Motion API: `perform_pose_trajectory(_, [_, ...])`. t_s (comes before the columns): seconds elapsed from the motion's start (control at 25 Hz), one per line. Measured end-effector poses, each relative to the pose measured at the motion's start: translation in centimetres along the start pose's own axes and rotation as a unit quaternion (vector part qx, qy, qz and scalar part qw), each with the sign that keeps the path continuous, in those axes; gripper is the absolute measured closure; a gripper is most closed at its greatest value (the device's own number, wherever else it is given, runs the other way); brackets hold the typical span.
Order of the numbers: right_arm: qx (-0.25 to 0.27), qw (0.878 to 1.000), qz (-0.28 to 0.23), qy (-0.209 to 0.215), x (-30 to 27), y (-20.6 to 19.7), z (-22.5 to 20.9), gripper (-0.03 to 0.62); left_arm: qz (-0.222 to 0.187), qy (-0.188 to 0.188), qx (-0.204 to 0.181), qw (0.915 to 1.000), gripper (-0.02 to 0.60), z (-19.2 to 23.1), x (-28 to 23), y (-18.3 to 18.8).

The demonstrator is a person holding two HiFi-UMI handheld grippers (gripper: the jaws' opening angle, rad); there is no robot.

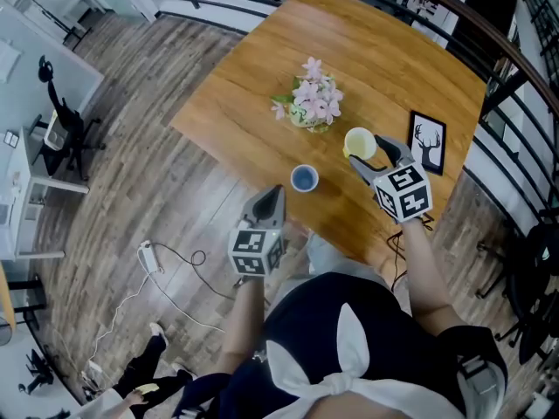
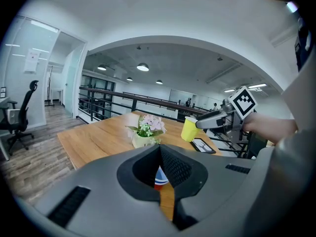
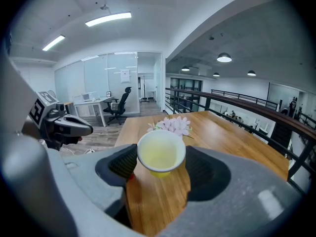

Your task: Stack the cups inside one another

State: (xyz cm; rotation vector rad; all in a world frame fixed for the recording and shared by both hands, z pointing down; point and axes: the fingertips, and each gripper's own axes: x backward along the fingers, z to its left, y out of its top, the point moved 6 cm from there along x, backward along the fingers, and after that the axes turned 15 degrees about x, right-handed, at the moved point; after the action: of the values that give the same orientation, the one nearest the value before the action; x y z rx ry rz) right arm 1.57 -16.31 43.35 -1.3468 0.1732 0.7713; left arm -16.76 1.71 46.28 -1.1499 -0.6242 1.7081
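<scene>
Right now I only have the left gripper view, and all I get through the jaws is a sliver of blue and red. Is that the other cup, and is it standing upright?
Observer: Yes. The head view shows a blue cup upright, mouth up, on the table, just ahead of the left hand-held gripper and not touching it.
Operator: And the yellow one, anything inside it?
Observer: No. The right gripper view looks into the yellow cup: nothing shows inside, and it is gripped between the jaws of the right hand-held gripper.
</scene>
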Motion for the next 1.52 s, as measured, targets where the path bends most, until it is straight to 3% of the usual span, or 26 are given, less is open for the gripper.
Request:
perform_pose_trajectory(0.88, [0.057, 0.991, -0.038, 0.113, -4.4, 4.5, 7.5, 0.290, -0.011, 0.037, 0.026, 0.9989, 0.565, 1.2, 2.2, -1.5])
perform_pose_trajectory(1.52, [0.071, 0.988, -0.040, 0.128, -4.8, 4.7, 8.9, 0.290, -0.018, 0.035, 0.027, 0.9989, 0.565, 1.2, 1.9, -2.6])
